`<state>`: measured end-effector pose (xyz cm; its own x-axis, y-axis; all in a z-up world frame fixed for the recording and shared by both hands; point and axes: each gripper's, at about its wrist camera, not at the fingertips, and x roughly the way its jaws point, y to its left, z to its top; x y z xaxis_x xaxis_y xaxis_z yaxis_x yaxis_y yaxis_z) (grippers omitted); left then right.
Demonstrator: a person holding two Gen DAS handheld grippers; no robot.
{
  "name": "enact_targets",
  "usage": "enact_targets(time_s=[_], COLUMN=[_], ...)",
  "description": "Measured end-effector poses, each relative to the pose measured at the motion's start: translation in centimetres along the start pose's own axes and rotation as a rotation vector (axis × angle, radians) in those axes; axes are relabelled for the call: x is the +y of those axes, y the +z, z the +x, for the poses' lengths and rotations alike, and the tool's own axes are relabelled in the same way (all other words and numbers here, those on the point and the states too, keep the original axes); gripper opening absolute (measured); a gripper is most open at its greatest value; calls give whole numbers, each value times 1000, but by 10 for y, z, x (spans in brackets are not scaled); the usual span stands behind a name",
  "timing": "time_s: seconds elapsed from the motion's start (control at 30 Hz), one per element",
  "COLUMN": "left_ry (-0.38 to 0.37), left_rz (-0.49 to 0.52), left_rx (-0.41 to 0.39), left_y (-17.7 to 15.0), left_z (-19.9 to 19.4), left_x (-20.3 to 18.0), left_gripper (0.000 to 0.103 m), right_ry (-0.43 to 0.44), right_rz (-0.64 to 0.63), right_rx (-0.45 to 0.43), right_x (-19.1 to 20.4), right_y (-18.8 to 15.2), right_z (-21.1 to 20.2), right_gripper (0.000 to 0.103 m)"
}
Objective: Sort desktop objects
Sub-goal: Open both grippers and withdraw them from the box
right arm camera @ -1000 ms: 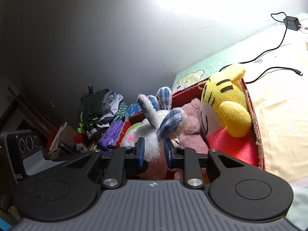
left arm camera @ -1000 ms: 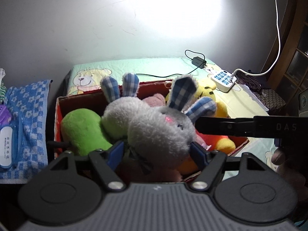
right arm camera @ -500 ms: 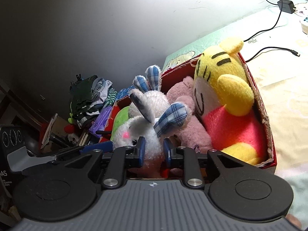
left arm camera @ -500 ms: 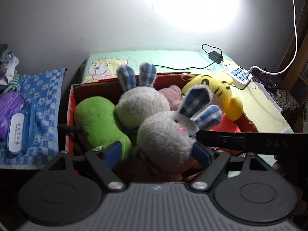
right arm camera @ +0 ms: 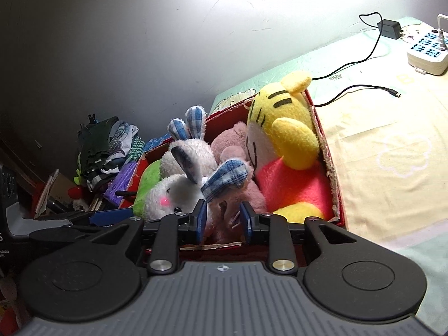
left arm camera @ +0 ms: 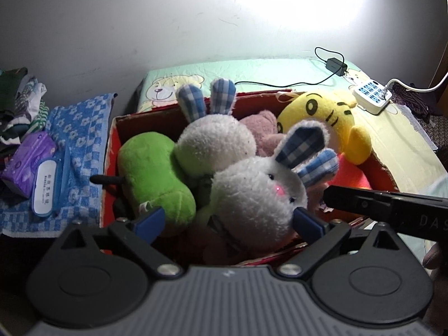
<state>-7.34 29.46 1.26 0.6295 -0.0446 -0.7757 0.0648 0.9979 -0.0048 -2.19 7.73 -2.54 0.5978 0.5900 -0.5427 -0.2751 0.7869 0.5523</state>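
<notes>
My left gripper (left arm camera: 226, 221) hangs over the near edge of the red box (left arm camera: 110, 151) with its fingers spread wide and grasping nothing; the near white rabbit (left arm camera: 257, 193) lies between the blue pads without either one pressing it, so I judge it is resting in the box and not held. My right gripper (right arm camera: 222, 218) is at the same near edge, fingers released and parted by a moderate gap, with the pink plush (right arm camera: 238, 168) just beyond them; I cannot tell whether they brush it. The box is packed: from my left wrist view the green plush (left arm camera: 156, 173) fills the nine o'clock side, a second white rabbit (left arm camera: 217, 142) with checked ears sits toward twelve, and the yellow tiger (left arm camera: 322, 117) leans against the wall at two o'clock. The near rabbit lies on top of the others because no floor space is left, I think, which makes it likely to roll if nudged. Around the box, a blue checked towel (left arm camera: 81, 128) at nine o'clock carries a purple pack (left arm camera: 25, 159) and a white tissue pack (left arm camera: 46, 184); a power strip (left arm camera: 371, 95) and a black charger (left arm camera: 334, 65) with its cable sit on the bear-print cloth covering the worktop (left arm camera: 252, 70) toward one o'clock. My right gripper's arm crosses at three o'clock, so my two tools crowd each other over this corner.
</notes>
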Motion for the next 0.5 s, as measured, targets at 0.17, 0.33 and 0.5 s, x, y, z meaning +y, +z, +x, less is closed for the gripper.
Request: enact_targets(time_s=[0.17,0.33,0.5], left_ry=[45,76,102], left_rz=[9,0,-35], left_rx=[4,25,59], left_y=[-1,-1,0], left_z=[0,2,0], left_x=[-9,-14,-16], left_gripper=[100,101,101], right_ry=[-24,-61,-100], right_rz=[-24,-70,-111], right_rx=[-17,-30,-37], right_x=[2,6,11], right_y=[-3,-6,-6], right_z=[-4,-9,-14], right_gripper=[34,33,32])
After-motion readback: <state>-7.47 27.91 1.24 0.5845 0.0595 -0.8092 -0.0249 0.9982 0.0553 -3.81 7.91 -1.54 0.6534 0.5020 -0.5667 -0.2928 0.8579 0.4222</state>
